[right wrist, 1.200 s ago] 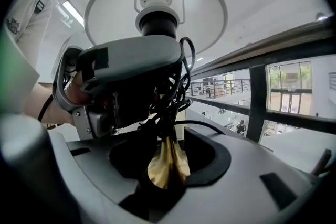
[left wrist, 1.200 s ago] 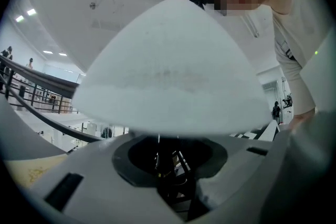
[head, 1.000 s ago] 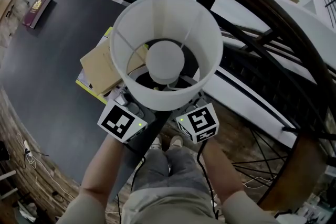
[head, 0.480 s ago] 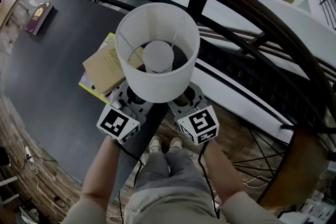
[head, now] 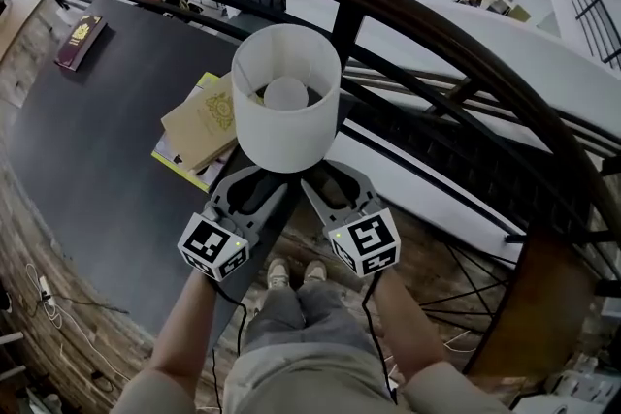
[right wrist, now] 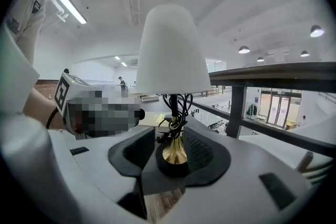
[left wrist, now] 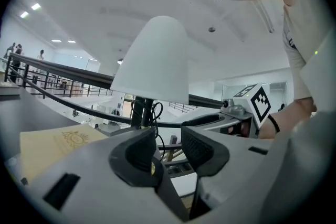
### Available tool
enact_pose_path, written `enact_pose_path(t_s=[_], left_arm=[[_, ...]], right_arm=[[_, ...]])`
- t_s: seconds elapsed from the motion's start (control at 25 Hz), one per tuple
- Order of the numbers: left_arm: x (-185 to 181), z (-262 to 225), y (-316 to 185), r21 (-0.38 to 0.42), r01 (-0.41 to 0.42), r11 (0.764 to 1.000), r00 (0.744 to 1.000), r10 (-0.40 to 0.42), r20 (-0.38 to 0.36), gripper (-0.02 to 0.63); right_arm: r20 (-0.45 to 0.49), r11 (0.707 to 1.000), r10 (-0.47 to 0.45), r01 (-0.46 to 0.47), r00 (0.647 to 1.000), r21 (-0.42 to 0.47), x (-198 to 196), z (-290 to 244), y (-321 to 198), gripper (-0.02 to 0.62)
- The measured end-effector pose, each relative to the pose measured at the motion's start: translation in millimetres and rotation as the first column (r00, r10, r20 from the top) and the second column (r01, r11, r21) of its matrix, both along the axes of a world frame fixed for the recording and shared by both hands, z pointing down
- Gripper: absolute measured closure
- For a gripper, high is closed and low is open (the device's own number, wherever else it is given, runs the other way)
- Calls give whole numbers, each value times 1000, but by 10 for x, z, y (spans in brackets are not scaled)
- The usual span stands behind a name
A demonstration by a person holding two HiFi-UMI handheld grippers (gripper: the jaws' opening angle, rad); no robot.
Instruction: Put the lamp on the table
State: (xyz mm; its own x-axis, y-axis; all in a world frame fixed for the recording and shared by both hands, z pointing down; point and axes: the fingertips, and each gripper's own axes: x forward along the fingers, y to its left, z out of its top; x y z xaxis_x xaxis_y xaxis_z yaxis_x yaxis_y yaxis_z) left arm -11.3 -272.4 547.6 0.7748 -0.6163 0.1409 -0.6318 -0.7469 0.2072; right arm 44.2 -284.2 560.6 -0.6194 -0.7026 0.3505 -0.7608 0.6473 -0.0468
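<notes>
The lamp (head: 286, 111) has a white shade and a thin stem, and it stands upright at the right edge of the dark table (head: 97, 141). In the right gripper view its black base (right wrist: 172, 162) with a brass neck sits between the pads of my right gripper (right wrist: 170, 152), filling the gap between them. My right gripper (head: 325, 181) reaches in under the shade. My left gripper (head: 257, 184) is beside it and stands open. In the left gripper view nothing lies between the pads of my left gripper (left wrist: 168, 149). There the lamp (left wrist: 152, 60) rises beyond the left pad, which hides its base.
A tan book on a yellow one (head: 199, 126) lies on the table just left of the lamp. A dark red book (head: 81, 42) lies at the far left. A black curved railing (head: 388, 5) runs close behind and to the right, and a wooden floor (head: 437, 257) lies below.
The lamp has gone down and away from the head camera, from raised before it to the table's edge. Both grippers have followed it downward and now show below the shade.
</notes>
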Motion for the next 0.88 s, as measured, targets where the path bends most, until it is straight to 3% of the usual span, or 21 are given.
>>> enact_pose_path(t_s=[0.12, 0.36, 0.68, 0.88], left_arm=[[-40, -173, 129, 5, 3, 1000, 1000, -3, 1, 472], [-80, -597, 374, -68, -5, 998, 1000, 6, 8, 474], [-98, -1529, 745, 17, 1, 1000, 999, -1, 34, 474], [-142, -2104, 904, 66, 2, 998, 1000, -2, -3, 476]], right_arm=[[-13, 1000, 11, -10, 1000, 16, 58, -196, 131, 430], [15, 999, 6, -6, 1000, 34, 109, -772, 441, 430], [-55, 994, -36, 42, 998, 103, 135, -1579, 818, 430], [26, 985, -46, 40, 999, 170, 99, -2151, 981, 454]])
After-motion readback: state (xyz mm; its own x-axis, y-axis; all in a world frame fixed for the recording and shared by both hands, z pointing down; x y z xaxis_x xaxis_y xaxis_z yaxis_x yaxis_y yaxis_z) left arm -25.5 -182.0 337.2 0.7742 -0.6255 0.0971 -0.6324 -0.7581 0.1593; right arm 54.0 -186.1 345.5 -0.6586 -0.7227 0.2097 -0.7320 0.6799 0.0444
